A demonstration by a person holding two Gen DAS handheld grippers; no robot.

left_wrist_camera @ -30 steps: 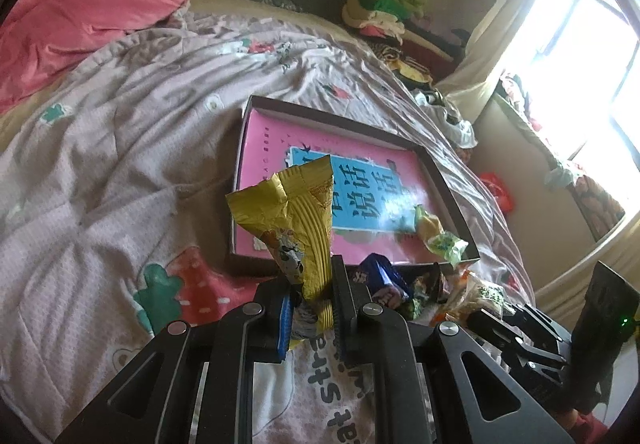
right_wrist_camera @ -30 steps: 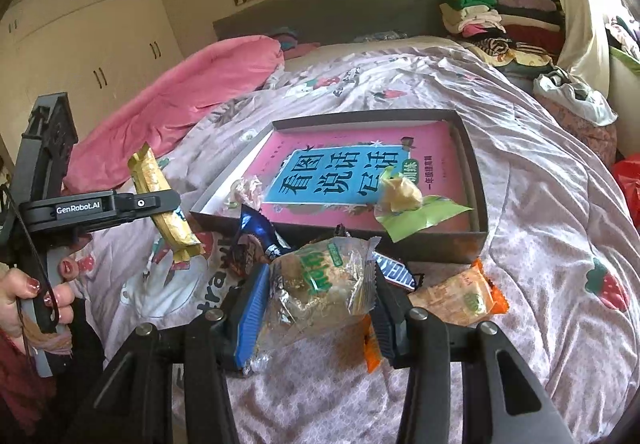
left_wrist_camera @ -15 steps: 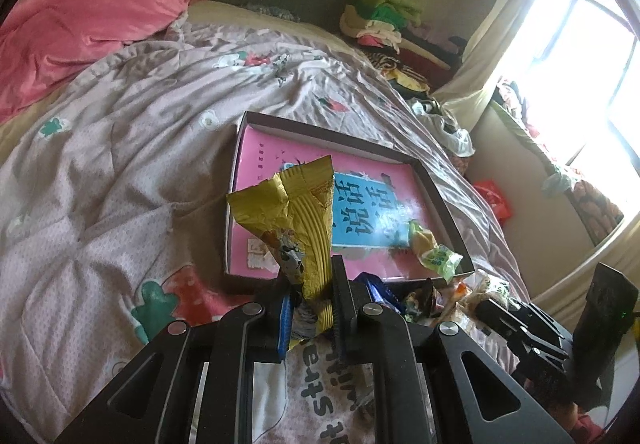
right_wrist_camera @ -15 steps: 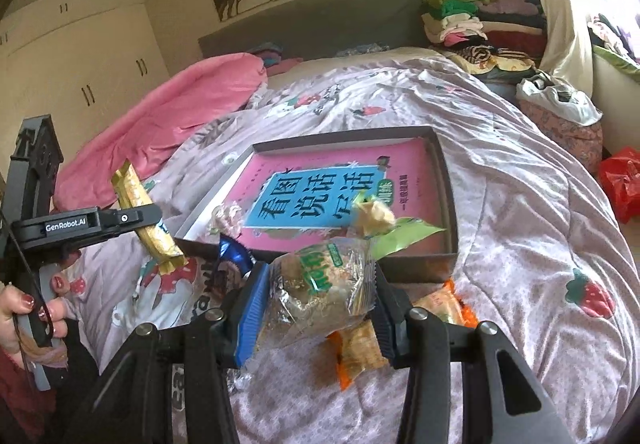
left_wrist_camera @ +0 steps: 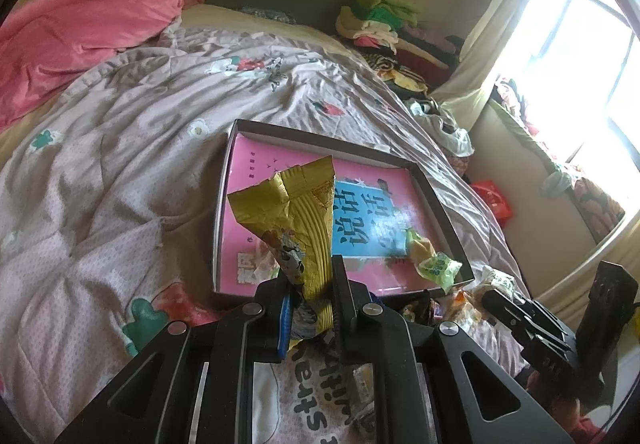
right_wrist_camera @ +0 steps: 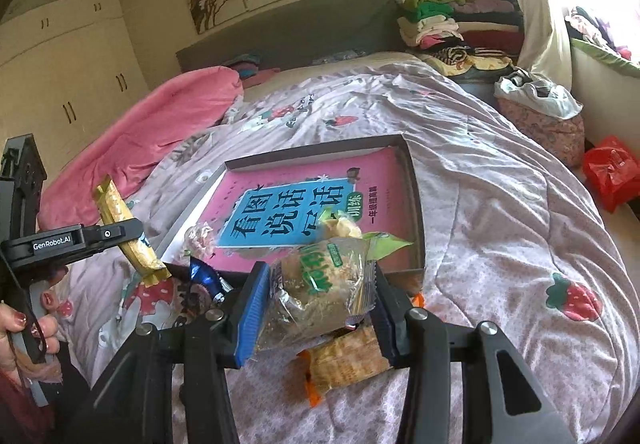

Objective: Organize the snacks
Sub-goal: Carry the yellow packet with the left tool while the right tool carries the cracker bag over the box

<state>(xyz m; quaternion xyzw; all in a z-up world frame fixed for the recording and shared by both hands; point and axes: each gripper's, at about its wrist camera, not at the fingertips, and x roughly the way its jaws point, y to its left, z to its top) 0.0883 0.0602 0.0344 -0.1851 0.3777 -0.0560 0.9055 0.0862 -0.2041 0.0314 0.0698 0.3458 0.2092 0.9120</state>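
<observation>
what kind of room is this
Most likely a lived-in bedroom: a bed with a patterned quilt, a pink duvet by the dark headboard, built-in wardrobes along the wall, and folded clothes stacked beside the bed.

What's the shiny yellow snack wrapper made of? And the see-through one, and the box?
The gold wrapper looks like metallic foil film: it glints and holds sharp creases. The clear wrapper seems thin glossy plastic, since the snack shows through. The box is probably matte cardboard, judging by its thin, stiff, dull brown walls.
</observation>
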